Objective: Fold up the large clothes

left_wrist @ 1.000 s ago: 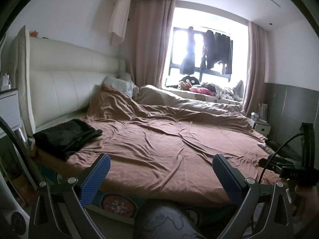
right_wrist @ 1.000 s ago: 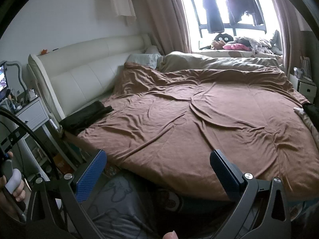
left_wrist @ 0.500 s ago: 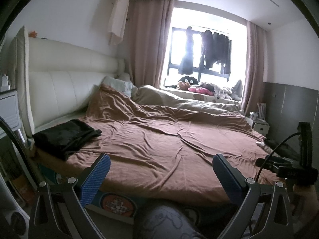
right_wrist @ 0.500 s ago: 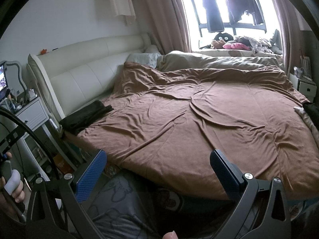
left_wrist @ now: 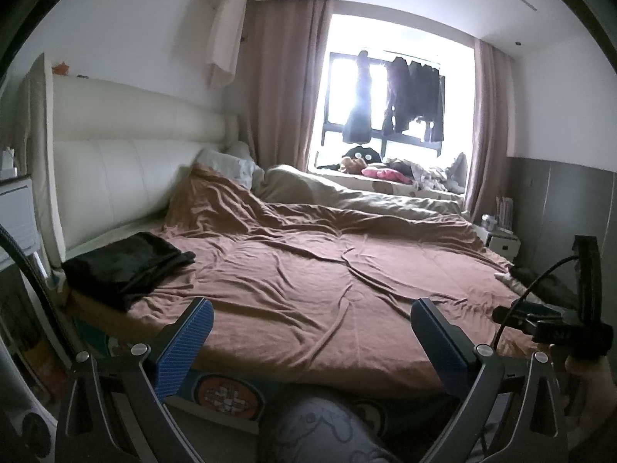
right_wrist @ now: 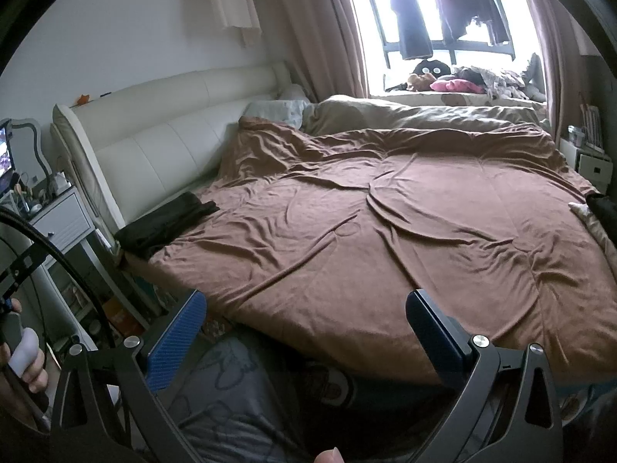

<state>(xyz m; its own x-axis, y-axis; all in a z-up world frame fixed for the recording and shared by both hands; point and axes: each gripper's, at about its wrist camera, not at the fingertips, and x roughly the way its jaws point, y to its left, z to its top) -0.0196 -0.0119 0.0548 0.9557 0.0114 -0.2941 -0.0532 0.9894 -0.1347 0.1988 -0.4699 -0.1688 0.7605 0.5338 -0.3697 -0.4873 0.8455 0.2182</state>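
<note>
Covering bed: rumpled brown blanket (left_wrist: 308,270) (black garment (left_wrist: 123,266) near headboard (left_wrist: 115,162)).

dark clothes (right_wrist: 605,212) cut off, windowsill pile (left_wrist: 420,171) blurred

Brown bedspread (right_wrist: 405,223): matt soft cloth, creased all over. Black folded garment (left_wrist: 127,266) at bed's left edge: matt, plush-looking cloth. Headboard (left_wrist: 127,177): smooth cream leather-look padding, slight sheen. Left tool (left_wrist: 308,341) and right tool (right_wrist: 304,332): dark matt metal arms, shiny screw heads, blue ribbed pads (left_wrist: 185,347).
</note>
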